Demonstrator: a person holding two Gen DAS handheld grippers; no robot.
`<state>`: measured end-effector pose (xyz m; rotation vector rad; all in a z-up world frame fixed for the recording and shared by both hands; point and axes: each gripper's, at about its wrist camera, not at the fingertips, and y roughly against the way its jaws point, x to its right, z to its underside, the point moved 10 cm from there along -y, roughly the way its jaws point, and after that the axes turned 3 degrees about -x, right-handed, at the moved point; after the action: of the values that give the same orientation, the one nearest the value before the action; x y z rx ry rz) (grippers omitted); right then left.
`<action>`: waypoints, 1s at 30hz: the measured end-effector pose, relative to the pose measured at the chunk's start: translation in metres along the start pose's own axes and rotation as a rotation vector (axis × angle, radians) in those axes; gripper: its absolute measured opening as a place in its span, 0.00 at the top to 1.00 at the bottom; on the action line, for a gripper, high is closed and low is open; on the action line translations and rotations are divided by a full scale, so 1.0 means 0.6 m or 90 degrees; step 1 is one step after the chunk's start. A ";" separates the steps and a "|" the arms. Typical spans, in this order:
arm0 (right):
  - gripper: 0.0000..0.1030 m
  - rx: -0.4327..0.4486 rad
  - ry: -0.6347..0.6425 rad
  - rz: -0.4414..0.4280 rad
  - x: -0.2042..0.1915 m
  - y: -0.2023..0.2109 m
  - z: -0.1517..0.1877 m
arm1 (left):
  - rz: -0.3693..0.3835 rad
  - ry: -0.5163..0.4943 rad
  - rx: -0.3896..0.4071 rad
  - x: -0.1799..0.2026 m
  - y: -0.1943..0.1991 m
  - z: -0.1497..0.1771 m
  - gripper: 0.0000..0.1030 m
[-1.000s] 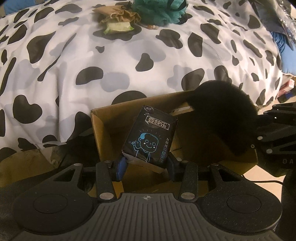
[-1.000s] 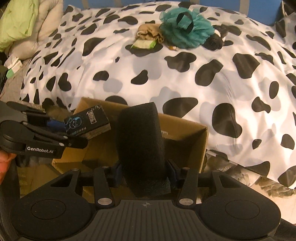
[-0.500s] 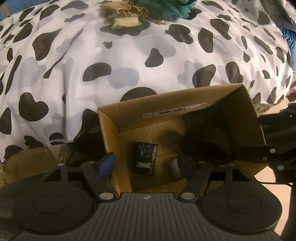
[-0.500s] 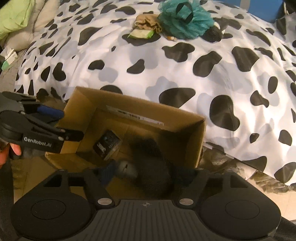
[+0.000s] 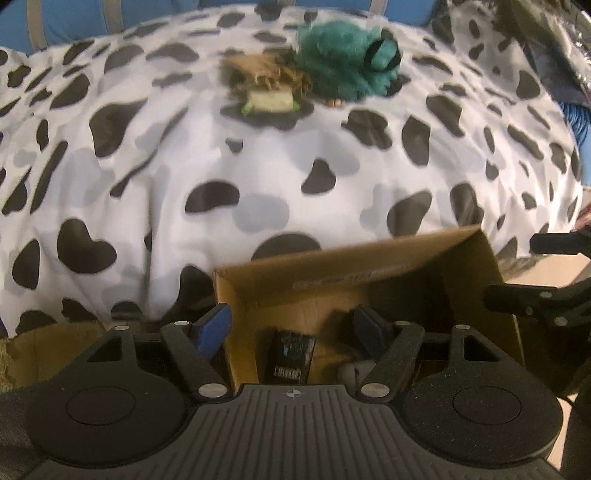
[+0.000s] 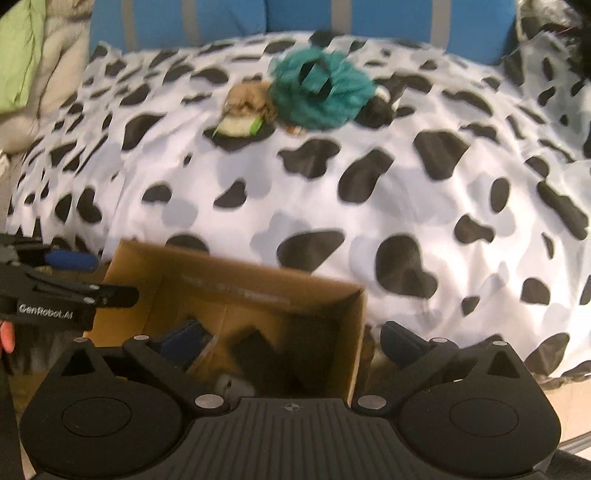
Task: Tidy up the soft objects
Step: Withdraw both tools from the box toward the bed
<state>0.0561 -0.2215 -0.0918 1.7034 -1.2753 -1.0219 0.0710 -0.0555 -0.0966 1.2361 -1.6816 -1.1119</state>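
Note:
An open cardboard box [image 5: 347,254] stands against the bed's front edge. Inside lie a black packet [image 5: 291,356], a pale grey item [image 5: 351,371] and, in the right wrist view, a black foam sponge [image 6: 266,354]. My left gripper [image 5: 291,328] hangs open over the box's left half with nothing between its blue pads. My right gripper [image 6: 288,345] is above the box's right wall, jaws opening wide, empty; the sponge lies loose below. On the far side of the bed sit a teal fluffy puff [image 6: 321,92] and a brown cloth with a green-edged sponge [image 6: 243,107].
The cow-print duvet [image 6: 369,177] covers the bed behind the box. A small black and white item [image 6: 376,107] lies behind the puff. A green pillow [image 6: 18,55] is at the far left, and a blue headboard [image 6: 388,22] at the back. A fingertip [image 6: 6,338] shows behind the left gripper [image 6: 109,277].
The left gripper let go of the black packet and the right let go of the black sponge; both dropped into the box. Both views have since tilted up toward the bed.

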 end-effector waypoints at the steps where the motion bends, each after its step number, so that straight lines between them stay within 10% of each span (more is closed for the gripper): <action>1: 0.00 0.010 -0.003 0.002 0.003 0.002 -0.005 | 0.001 0.001 0.008 0.000 0.002 -0.003 0.30; 30: 0.00 0.213 -0.141 0.068 0.091 0.054 -0.075 | -0.031 0.017 0.115 -0.033 0.015 -0.060 0.30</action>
<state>0.0954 -0.2764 -0.0531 1.7780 -1.7415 -0.9971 0.1064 -0.0423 -0.0777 1.4050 -1.7720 -0.9844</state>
